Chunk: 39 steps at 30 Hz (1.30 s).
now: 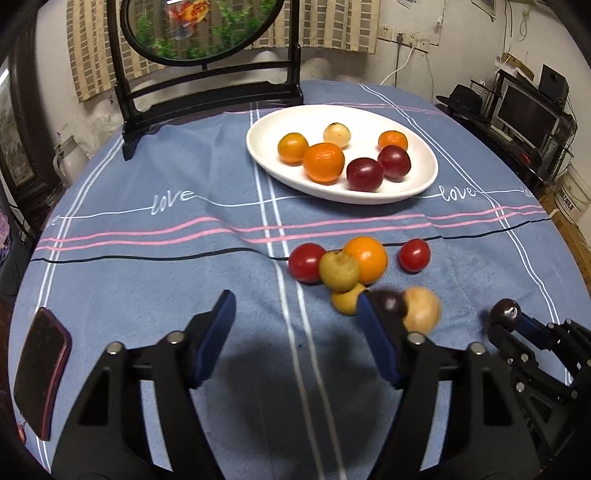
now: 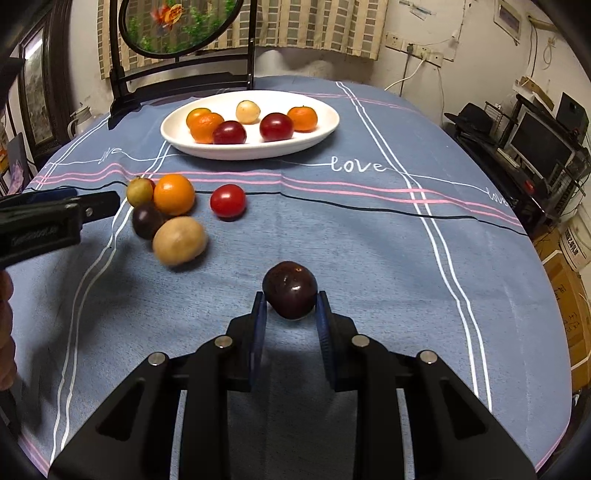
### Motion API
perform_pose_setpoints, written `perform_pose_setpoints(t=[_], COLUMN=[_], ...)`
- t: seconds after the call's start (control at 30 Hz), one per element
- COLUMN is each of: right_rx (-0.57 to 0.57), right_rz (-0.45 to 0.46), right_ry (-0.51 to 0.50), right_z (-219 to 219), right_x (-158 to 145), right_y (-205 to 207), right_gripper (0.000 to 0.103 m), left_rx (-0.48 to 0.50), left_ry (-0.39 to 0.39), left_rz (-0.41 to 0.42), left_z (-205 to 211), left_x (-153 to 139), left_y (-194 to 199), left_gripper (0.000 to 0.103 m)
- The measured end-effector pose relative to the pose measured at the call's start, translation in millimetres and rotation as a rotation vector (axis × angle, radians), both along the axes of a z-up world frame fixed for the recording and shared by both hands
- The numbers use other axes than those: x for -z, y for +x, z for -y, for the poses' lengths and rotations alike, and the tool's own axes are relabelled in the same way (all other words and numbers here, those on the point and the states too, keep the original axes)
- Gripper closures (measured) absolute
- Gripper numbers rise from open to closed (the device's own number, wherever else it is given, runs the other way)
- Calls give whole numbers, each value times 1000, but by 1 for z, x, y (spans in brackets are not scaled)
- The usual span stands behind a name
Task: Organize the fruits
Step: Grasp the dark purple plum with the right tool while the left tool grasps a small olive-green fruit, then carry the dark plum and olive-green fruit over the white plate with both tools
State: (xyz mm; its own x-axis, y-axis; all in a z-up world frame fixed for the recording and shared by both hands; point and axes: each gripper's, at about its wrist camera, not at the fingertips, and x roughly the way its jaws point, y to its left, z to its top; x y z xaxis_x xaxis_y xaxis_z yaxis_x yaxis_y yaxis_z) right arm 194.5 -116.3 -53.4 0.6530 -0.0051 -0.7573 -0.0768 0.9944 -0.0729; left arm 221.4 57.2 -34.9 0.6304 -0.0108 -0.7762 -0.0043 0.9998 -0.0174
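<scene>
Six round fruits already sit in the white oval plate [image 2: 325,127] toward the worktop's far edge; roughly seven remain loose mid-cloth. One dark purple plum [image 2: 290,294] is clamped in the right hand-held gripper [image 2: 290,314], near the near edge. Left hand-held gripper [image 1: 295,317], half-open, holds nothing beside the loose cluster.

Looks like somebody's lived-in home, a living or dining room. The round desk [image 1: 147,280] wears a blue cloth with "love" stitched on it, a goldfish screen [image 1: 201,29] in a dark wooden stand sits at the back, striped curtains [image 2: 317,26] hang behind, and a monitor [image 2: 541,146] sits on a cluttered rack beside wall sockets [image 2: 413,46].
</scene>
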Motion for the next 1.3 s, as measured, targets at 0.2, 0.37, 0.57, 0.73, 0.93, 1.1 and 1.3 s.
perform_pose_setpoints(t=[0.2, 0.37, 0.57, 0.73, 0.93, 1.1, 1.3], right_rx=[-2, -18, -33, -39, -42, -48, -107], right_rz=[-3, -4, -3, -2, 1, 11, 69], right_ry=[27, 61, 93, 113, 122, 116, 124], right_z=[6, 10, 16, 18, 20, 19, 13], right_x=[3, 4, 4, 3, 3, 1, -19], right_y=[1, 1, 3, 3, 2, 3, 23], right_gripper=[76, 76, 76, 76, 76, 76, 76], left_rx=[50, 73, 87, 108, 145, 179, 213], left_ry=[-71, -72, -37, -35, -88, -151, -154], left_rz=[-26, -36, -29, -4, 12, 29, 65], left_z=[6, 13, 23, 23, 19, 14, 7], left_x=[6, 13, 17, 17, 10, -1, -32], left_y=[9, 19, 27, 22, 15, 9, 28], left_gripper=[60, 65, 71, 75, 75, 76, 76])
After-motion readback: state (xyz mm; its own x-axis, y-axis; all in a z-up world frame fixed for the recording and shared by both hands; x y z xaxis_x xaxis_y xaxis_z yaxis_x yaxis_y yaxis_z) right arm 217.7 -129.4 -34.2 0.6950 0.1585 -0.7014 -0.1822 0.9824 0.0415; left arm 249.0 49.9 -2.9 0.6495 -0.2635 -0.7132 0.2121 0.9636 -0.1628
